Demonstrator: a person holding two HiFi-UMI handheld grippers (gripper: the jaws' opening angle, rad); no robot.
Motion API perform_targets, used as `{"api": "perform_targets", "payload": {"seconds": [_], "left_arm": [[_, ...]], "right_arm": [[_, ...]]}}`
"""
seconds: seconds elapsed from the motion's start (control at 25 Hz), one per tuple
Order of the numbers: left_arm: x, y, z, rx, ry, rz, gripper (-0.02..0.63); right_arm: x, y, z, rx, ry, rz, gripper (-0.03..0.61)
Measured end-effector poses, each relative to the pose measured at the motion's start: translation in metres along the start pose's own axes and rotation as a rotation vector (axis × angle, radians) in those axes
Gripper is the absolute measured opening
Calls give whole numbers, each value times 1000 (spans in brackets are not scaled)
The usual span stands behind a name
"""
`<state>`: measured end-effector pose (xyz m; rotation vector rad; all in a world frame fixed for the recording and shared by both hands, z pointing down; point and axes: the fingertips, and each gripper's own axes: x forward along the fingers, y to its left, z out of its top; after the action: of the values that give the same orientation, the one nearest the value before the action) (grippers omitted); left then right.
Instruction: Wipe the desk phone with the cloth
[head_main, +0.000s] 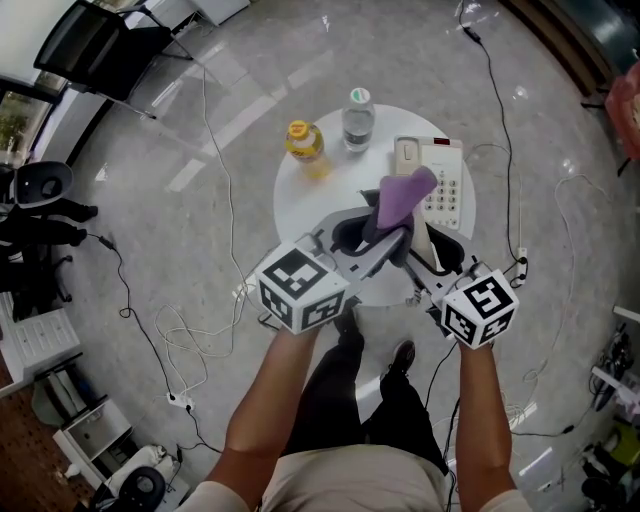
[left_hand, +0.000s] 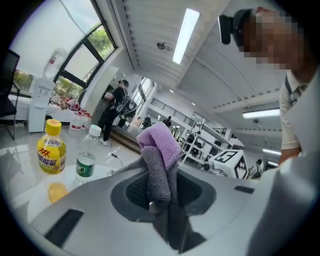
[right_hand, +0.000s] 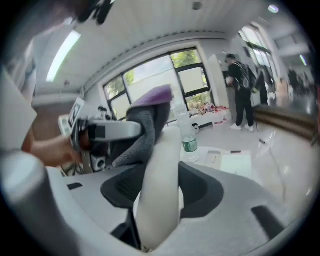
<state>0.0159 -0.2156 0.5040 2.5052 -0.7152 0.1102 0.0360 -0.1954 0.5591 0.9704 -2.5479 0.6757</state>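
Left gripper (left_hand: 161, 197) clamped on cloth (left_hand: 159, 150). Right gripper (right_hand: 157, 200) clamped on cream handset (right_hand: 160, 170), off desk phone (head_main: 440, 182) at table's (head_main: 300, 195) 2 o'clock. Cloth at handset's 10 o'clock, contact unclear. Suggest: hold handset steady, drag cloth full length, roll to reach back.

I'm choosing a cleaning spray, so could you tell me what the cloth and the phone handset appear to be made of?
The cloth looks like soft fabric, probably microfibre or terry: it has a fuzzy pile and limp folds, purple on one side and grey on the other. The phone handset looks like moulded plastic: cream, smooth and rounded, with a faint sheen.
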Motion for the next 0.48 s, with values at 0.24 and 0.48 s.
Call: {"api": "perform_targets", "payload": {"seconds": [0.24, 0.48], "left_arm": [[-22, 13, 32, -84, -196, 45, 91], [-18, 8, 25, -91, -201, 16, 91]], "right_arm": [[-11, 7, 27, 778, -327, 371, 207], [-8, 21, 28, 1057, -463, 539, 206]]}}
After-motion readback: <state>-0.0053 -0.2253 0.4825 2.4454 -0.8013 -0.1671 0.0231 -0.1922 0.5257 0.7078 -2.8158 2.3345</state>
